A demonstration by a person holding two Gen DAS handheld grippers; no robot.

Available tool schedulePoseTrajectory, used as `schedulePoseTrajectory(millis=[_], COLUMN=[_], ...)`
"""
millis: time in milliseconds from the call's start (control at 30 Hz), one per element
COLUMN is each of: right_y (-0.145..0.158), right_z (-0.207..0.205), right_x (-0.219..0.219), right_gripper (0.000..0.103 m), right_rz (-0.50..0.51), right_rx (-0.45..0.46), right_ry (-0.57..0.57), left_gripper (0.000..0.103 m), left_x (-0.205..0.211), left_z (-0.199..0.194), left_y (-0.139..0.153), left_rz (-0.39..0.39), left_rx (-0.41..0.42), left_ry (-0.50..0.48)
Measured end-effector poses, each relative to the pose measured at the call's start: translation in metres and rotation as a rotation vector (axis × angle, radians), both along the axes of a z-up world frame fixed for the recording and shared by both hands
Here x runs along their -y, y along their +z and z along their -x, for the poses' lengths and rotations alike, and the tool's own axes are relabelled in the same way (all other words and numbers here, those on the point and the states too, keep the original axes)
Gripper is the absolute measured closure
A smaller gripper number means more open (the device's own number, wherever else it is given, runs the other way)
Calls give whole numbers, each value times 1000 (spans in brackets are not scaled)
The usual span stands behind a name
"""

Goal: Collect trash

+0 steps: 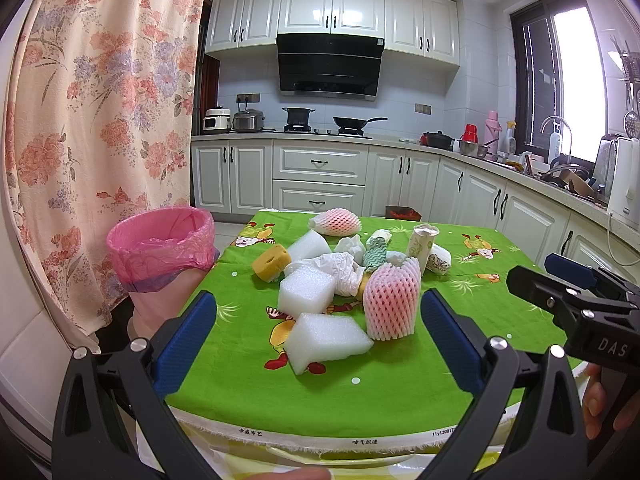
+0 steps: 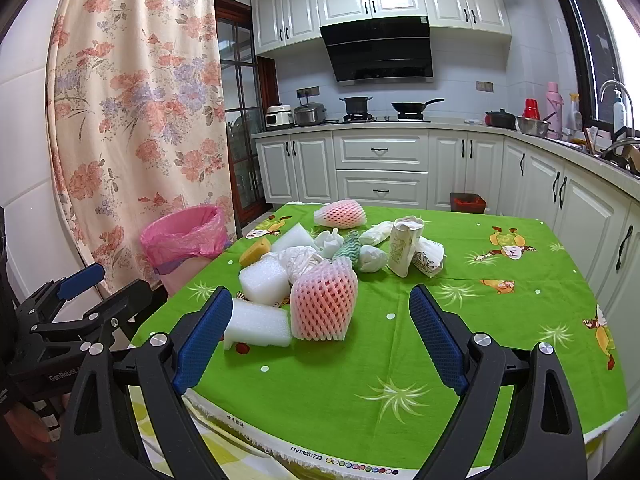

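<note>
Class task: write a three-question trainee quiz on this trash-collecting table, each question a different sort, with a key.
1. True or false: the left claw grips a foam block.
2. Which side of the table holds the pink-lined bin: A left, B right?
3. Fill in: the nearest pink net sleeve stands ____.

Key: 1 false, both it and the right claw are open and empty; 2 A; 3 upright.

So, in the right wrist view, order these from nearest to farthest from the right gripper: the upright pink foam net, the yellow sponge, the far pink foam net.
From the right gripper:
1. Upright pink foam net, just ahead.
2. Yellow sponge, left, mid-pile.
3. Far pink foam net, lying at the back.
</note>
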State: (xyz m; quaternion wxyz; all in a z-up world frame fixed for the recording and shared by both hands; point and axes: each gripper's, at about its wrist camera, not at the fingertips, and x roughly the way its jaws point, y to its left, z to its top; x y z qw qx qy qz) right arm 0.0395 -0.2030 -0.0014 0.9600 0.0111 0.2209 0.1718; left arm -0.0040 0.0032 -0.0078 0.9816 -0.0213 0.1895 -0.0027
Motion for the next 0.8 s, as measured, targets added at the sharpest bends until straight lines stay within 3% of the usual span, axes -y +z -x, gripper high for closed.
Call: schedulePoseTrajectory(millis=[800], right_y=[0], right_z=[0], right_x=[-2], right_gripper=[19], right_rz=[-17], right_rx=[7], right_ry=[-6], left_gripper=[4], left_x=[0], left_z=[4], left_y=[0], left_rz=[1], left_rx=[9], left_ry=[2])
